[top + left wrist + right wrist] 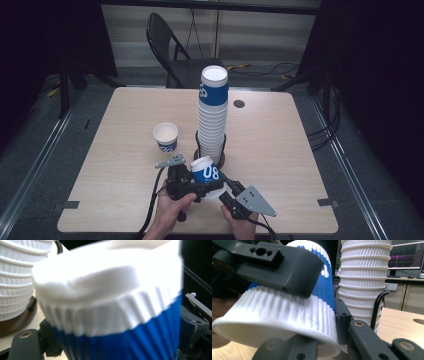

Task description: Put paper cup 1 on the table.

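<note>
Two grippers meet on one ribbed paper cup, white with a blue band and the white figures "08" (206, 176), held tilted above the near middle of the pale wood-grain counter (280, 165), just in front of the cup stack.

Item, left gripper (200, 189): black, its jaws at the cup's lower side; whether the pads press is hard to judge. In the left gripper view the cup (112, 310) crowds the lens, blurred, its base nearest, and the jaws are mostly hidden behind it.

Item, right gripper (227, 192): black, with a grey three-cornered plate (254, 201); jaws closed on the cup's rim end. The right gripper view shows the cup (284, 315) lying on its side, its open rim cut off at the lower left, the left gripper's dark jaw block (279, 267) across its top.

Item, tall stack of white ribbed paper cups (212, 120), topmost blue-banded, standing in a black wire holder on a round dark base (220, 160); its foot is partly covered by the held cup.

Item, single upright paper cup, white with a blue band (166, 137), on the counter left of the stack, well apart.

Item, black folding chair (172, 50) beyond the far edge, its legs hidden behind the counter.
</note>
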### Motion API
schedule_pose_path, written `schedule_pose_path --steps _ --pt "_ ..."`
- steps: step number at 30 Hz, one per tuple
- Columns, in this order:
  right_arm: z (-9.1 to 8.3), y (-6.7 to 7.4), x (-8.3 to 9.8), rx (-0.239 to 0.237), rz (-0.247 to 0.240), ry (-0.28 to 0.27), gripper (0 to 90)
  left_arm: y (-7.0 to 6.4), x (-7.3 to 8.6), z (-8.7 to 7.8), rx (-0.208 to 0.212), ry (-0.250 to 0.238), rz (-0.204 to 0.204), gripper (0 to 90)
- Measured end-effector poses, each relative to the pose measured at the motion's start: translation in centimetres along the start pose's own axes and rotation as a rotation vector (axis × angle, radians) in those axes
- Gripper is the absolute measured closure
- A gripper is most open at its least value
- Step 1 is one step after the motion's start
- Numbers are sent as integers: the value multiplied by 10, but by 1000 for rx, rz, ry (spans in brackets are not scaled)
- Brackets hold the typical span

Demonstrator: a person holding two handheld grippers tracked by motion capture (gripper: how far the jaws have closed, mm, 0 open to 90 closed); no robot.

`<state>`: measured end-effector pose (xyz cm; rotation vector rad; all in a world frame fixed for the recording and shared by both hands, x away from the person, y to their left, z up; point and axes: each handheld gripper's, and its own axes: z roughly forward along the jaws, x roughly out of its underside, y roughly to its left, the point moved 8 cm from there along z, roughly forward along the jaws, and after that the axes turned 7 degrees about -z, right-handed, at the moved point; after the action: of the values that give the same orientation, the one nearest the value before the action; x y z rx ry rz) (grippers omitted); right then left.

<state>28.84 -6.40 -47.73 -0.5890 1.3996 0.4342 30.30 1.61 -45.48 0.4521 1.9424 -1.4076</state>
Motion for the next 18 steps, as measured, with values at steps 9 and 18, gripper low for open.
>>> schedule_pose_path --steps 9,18 --pt "-3 0 1 7 23 21 843 5 -12 -3 -4 -35 8 149" --pt "-4 1 4 -9 22 52 852 14 -25 -11 -74 -89 103 150"
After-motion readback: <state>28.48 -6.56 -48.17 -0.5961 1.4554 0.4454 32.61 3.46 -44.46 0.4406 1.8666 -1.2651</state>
